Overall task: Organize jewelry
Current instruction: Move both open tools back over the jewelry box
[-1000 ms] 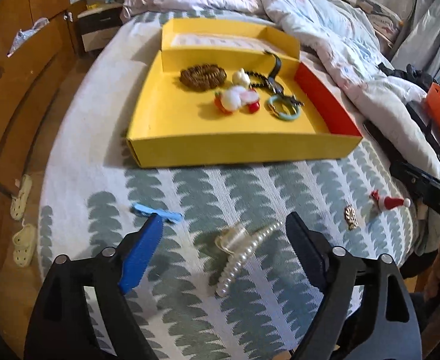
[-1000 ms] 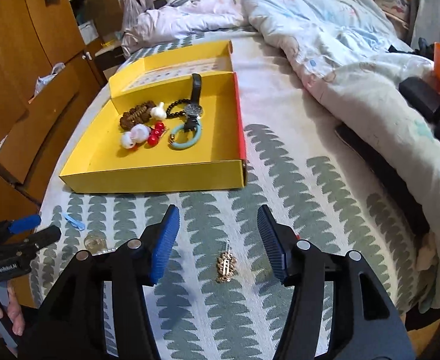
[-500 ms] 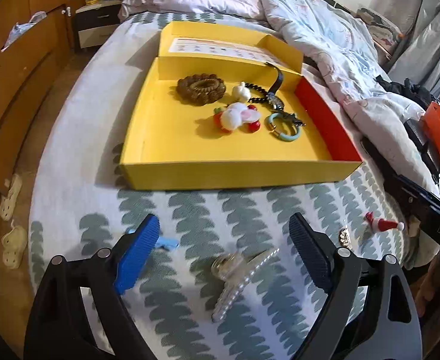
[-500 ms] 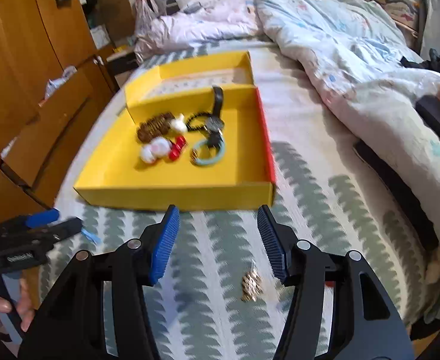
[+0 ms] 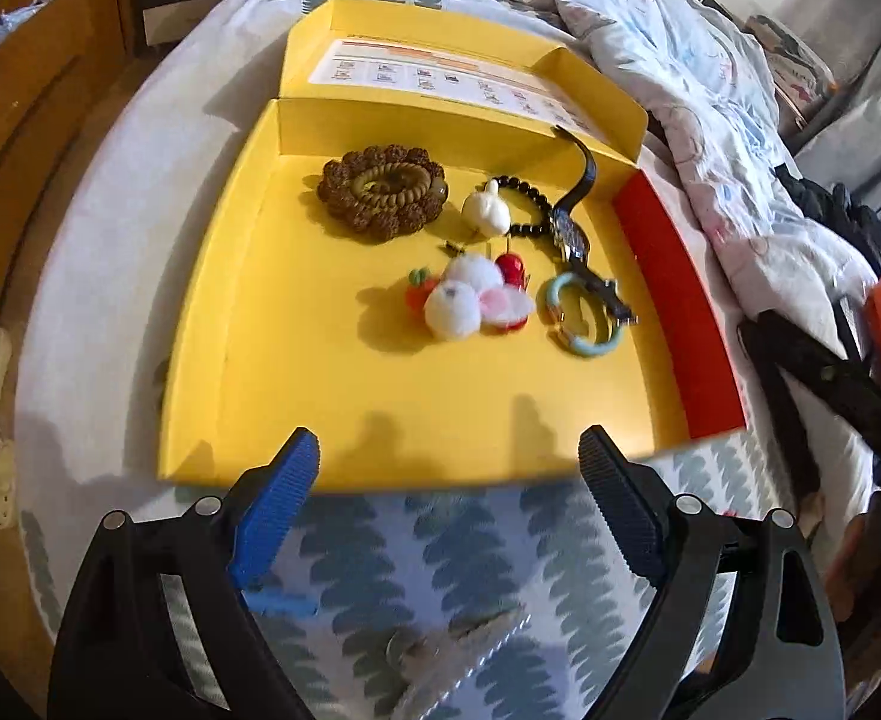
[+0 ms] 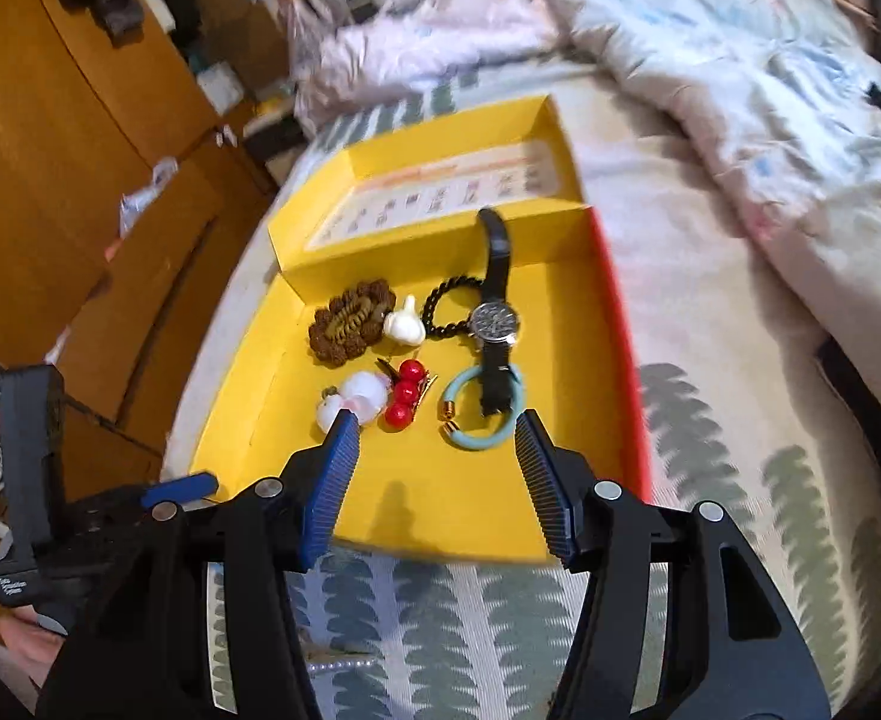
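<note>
In the left wrist view the left gripper (image 5: 448,462) hangs wide open and empty over the near wall of the yellow box (image 5: 380,420). Below it at six o'clock lie the blue clip (image 5: 278,603) and, just right, the pearl claw (image 5: 458,648), on the bedspread (image 5: 470,540). The claw looks light, stiff and slippery: better pinched across its hinge than its beads. The right gripper (image 6: 436,429) is half open, empty.

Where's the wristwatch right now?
In both wrist views the wristwatch lies inside the yellow box, toward its red right wall, its face beside the black bead bracelet and its lower strap across the teal bangle.
</note>
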Available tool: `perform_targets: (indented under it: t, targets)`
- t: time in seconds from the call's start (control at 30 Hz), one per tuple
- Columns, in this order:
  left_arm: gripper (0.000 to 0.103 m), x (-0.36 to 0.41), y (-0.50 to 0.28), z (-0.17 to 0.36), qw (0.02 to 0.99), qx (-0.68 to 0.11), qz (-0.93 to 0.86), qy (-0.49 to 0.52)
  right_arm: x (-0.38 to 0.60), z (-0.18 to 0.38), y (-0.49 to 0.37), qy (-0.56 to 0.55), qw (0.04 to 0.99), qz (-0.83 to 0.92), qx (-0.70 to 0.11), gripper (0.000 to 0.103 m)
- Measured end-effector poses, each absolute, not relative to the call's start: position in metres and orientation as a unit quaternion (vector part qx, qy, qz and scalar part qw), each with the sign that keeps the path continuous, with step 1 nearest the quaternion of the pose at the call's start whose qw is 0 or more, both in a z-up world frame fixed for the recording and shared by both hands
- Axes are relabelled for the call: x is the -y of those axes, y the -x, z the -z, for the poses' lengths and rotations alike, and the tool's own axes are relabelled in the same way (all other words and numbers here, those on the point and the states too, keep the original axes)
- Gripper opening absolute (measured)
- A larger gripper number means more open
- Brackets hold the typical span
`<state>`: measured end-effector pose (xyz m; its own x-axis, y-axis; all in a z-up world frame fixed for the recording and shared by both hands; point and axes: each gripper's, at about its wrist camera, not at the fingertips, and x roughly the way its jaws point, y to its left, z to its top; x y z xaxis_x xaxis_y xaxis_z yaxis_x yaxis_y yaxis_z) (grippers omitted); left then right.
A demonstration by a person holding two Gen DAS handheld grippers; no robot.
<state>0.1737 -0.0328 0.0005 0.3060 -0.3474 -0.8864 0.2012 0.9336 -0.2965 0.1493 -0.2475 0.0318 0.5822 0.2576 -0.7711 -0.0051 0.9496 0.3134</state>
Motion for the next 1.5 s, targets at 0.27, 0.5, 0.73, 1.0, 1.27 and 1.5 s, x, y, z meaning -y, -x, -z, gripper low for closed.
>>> perform_targets:
  t: [0.27,0.5,0.73,1.0,1.27,1.5]
  targets:
    - [0.087,0.054,-0.21,0.027,0.789,-0.592,0.162,0.028,0.237,-0.015,-0.189,-0.127,0.873,-0.061,-0.468,0.058]
    - [0.087,0.062,-0.224,0.039,0.783,-0.602,0.156,0.015,0.258,-0.006,-0.192,-0.152,0.873,-0.045,-0.462,0.058]
    - [0.087,0.059,-0.234,0.052,0.775,-0.615,0.144,0.015,0.246,0.002,-0.201,-0.144,0.868,-0.055,-0.472,0.058]
    - [0.087,0.037,-0.248,0.062,0.772,-0.621,0.126,0.036,0.224,0.01,-0.212,-0.131,0.859,-0.071,-0.489,0.058]
    - [0.081,0.021,-0.251,0.063,0.778,-0.618,0.108,0.037,0.198,0.033,-0.238,-0.104,0.831,-0.064,-0.543,0.058]
    - [0.074,0.009,-0.256,0.061,0.776,-0.621,0.104,0.043,0.195,0.042,-0.25,-0.068,0.824,-0.066,-0.559,0.058]
